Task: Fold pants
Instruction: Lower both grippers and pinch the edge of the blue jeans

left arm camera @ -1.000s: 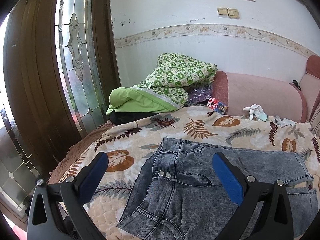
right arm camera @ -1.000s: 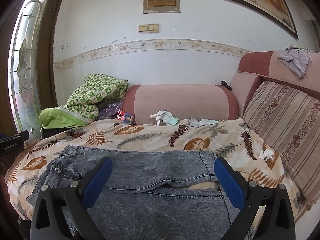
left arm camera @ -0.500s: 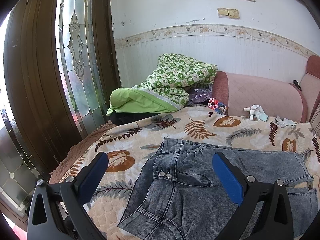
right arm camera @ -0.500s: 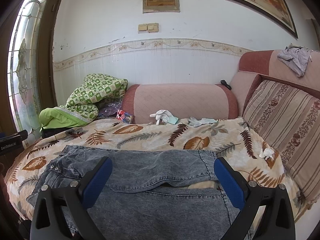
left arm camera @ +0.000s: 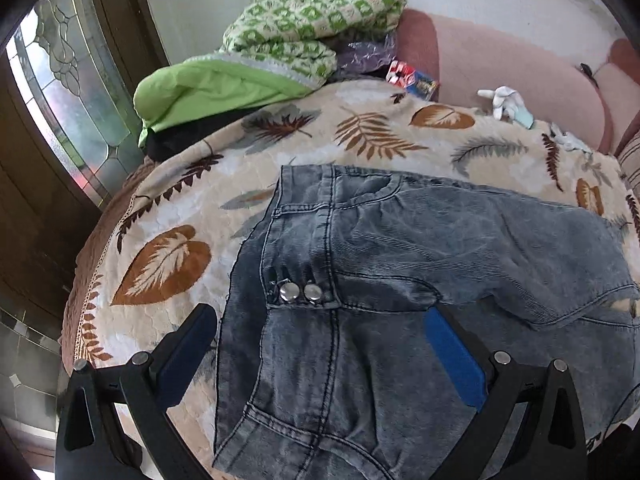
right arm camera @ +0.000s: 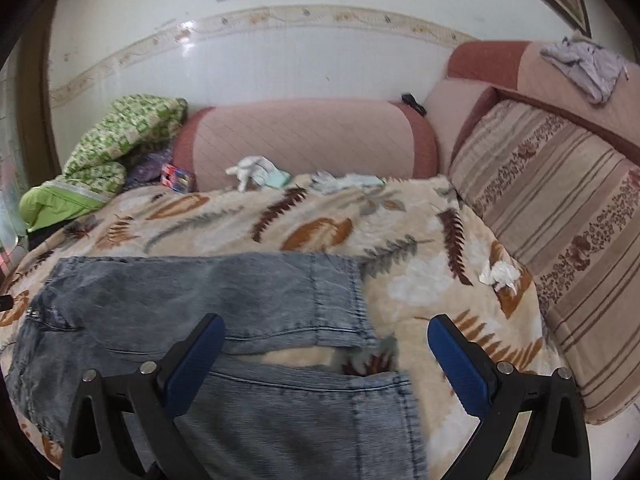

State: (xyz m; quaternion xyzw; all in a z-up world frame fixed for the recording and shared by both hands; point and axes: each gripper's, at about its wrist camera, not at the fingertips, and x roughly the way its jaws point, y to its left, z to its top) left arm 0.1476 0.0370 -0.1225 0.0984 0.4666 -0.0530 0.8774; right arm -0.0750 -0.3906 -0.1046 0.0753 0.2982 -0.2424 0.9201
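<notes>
Grey-blue washed denim pants (left arm camera: 420, 264) lie spread flat on a leaf-patterned bedspread (left arm camera: 160, 264), waistband to the left with two metal buttons (left arm camera: 297, 292). My left gripper (left arm camera: 320, 348) hovers open just above the waistband area, blue pads wide apart with nothing between them. In the right wrist view the pants (right arm camera: 208, 300) show two short legs side by side, their hems pointing right. My right gripper (right arm camera: 326, 360) hangs open over the hem of the nearer leg, holding nothing.
A green quilt (left arm camera: 288, 36) and a pink bolster (right arm camera: 304, 140) lie at the back. White gloves (right arm camera: 256, 170) and a crumpled tissue (right arm camera: 500, 274) rest on the bedspread. A striped cushion (right arm camera: 560, 216) lines the right side. A glass door (left arm camera: 68, 80) stands at left.
Both grippers have dropped and tilted down toward the pants, which now fill more of each view. The pants have not moved; both grippers stay open.
</notes>
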